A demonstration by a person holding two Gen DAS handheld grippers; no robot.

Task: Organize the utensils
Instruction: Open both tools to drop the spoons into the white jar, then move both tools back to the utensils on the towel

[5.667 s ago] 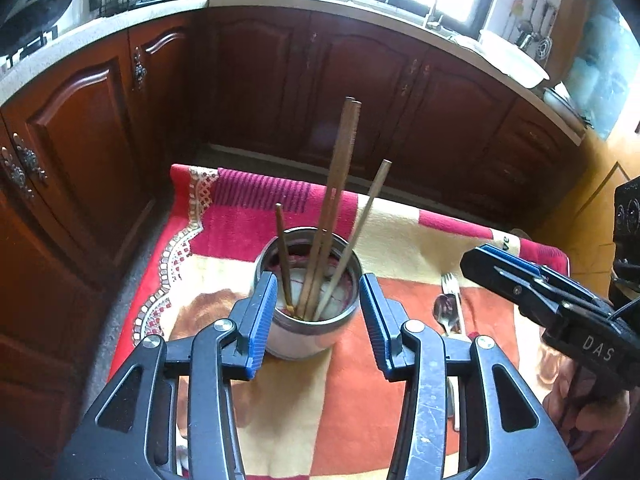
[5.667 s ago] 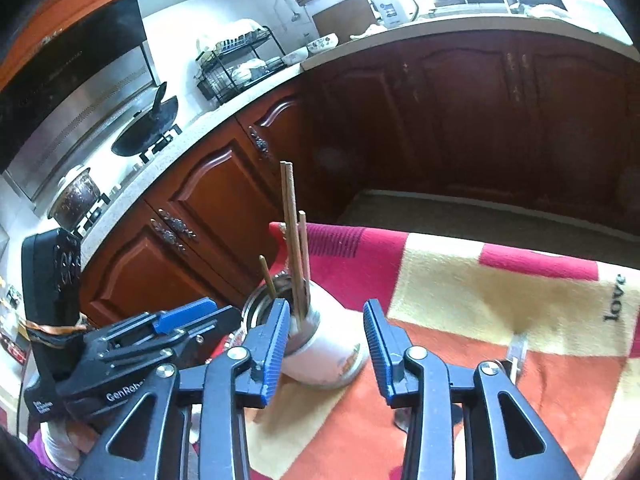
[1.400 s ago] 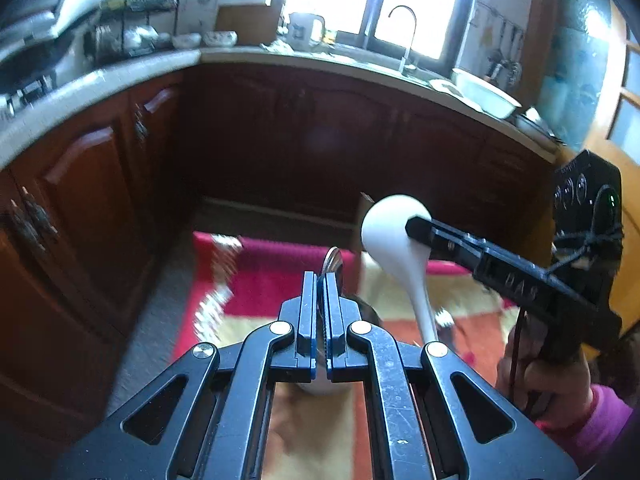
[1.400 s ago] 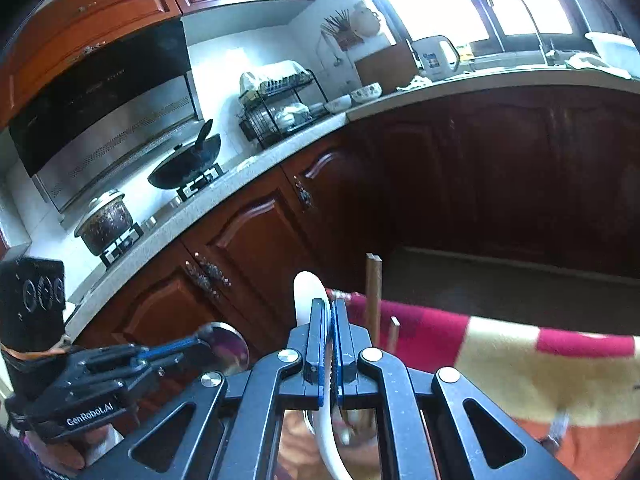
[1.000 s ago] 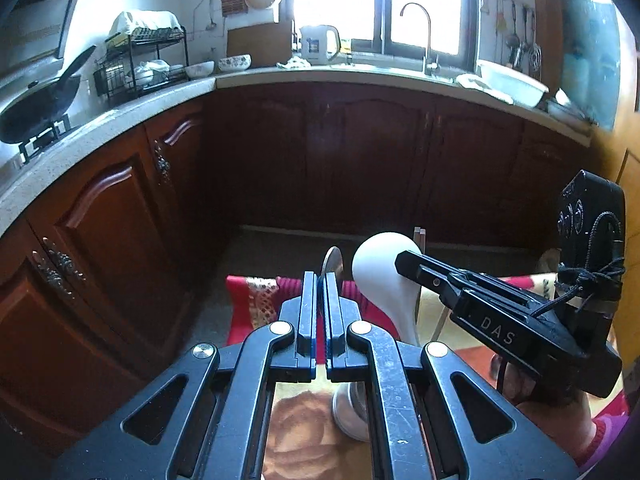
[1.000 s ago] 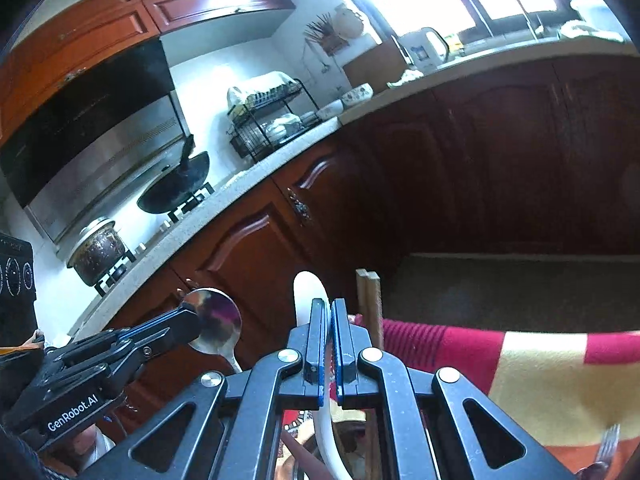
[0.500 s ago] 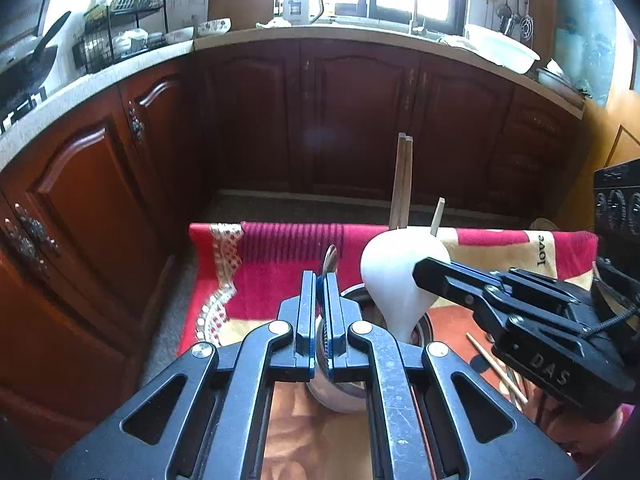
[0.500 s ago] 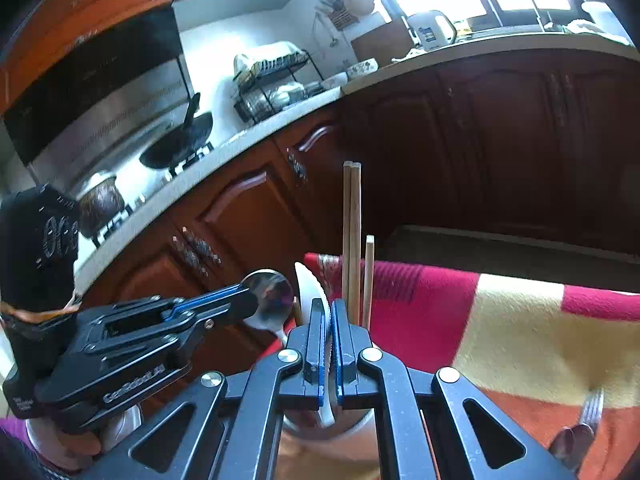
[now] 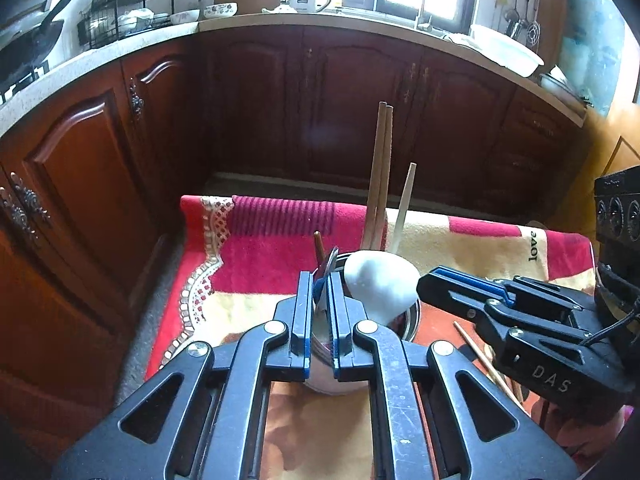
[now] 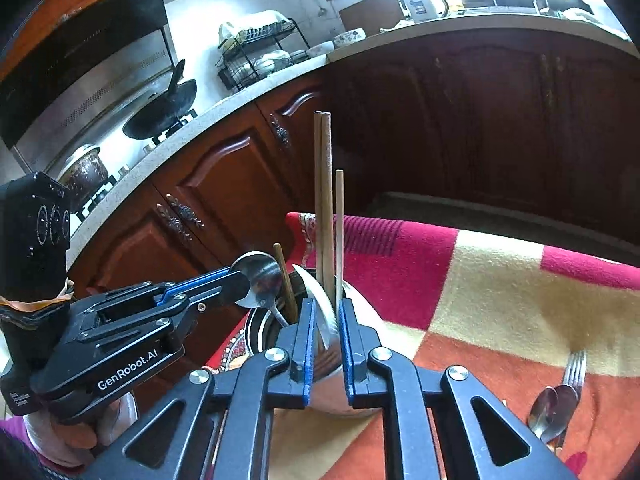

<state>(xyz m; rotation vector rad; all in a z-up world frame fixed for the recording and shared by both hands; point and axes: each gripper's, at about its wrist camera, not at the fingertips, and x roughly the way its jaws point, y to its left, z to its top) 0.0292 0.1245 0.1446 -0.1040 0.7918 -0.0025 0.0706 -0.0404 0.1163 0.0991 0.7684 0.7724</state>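
Left tongs (image 9: 320,308): slightly parted around metal spoon (image 10: 258,280).
Right tongs (image 10: 325,340): slightly parted around white spoon (image 9: 378,286).
Holder (image 9: 412,320): chopsticks (image 9: 380,176) held upright, 12 o'clock.

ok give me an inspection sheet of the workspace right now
surface: red and cream blanket
job's things: holder with chopsticks, white spoon and metal spoon standing in it
clutter: fork, spare spoon and loose chopstick on the blanket
grippers: left tongs slightly parted around the metal spoon; right tongs slightly parted around the white spoon
cables: black cable behind the right tongs
surroundings: cabinets, wok, dish rack
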